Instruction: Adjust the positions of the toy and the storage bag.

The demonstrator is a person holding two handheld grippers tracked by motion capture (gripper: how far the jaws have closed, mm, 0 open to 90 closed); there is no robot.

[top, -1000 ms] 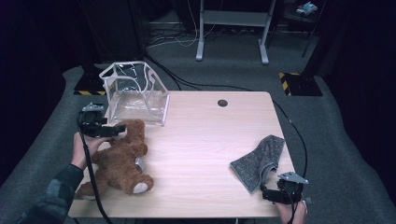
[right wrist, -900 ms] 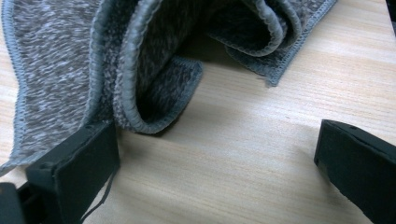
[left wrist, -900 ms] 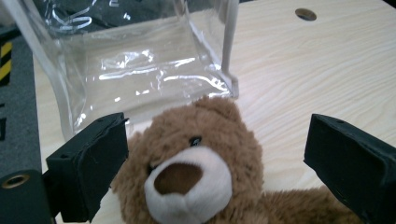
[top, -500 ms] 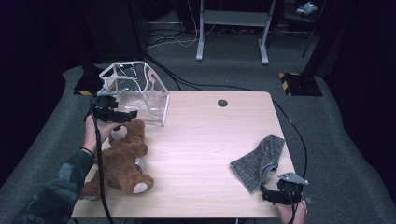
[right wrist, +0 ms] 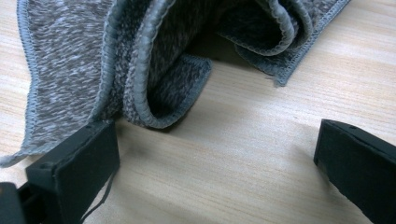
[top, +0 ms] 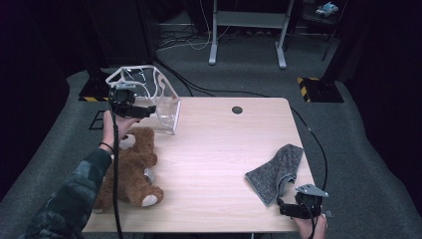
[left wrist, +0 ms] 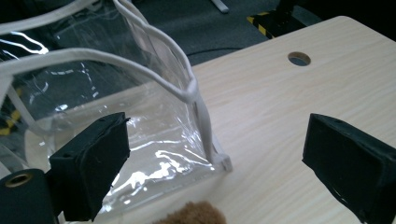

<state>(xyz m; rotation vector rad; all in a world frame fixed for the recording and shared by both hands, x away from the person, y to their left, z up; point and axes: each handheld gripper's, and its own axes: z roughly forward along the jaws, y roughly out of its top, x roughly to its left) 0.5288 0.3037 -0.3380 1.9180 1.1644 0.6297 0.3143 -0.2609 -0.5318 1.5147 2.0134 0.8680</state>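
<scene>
A clear plastic bag (top: 158,95) with white edging stands open at the table's far left. My left gripper (top: 147,110) hovers open against its near side, above the head of a brown teddy bear (top: 133,167) that lies on the left of the table. In the left gripper view the bag's seamed corner (left wrist: 194,93) sits between the wide-apart jaws, with bear fur (left wrist: 192,214) at the bottom edge. A crumpled grey cloth (top: 276,170) lies at the near right. My right gripper (top: 284,209) rests open just short of the cloth (right wrist: 140,60), nothing held.
The light wooden table (top: 219,154) has a round cable hole (top: 237,109) near its far edge. A cable runs from the left gripper down across the bear. Metal stand legs (top: 246,30) and cables lie on the grey floor beyond.
My left gripper has risen from the bear's upper body and moved away from the person to the clear bag's near side. The right gripper and cloth have stayed still.
</scene>
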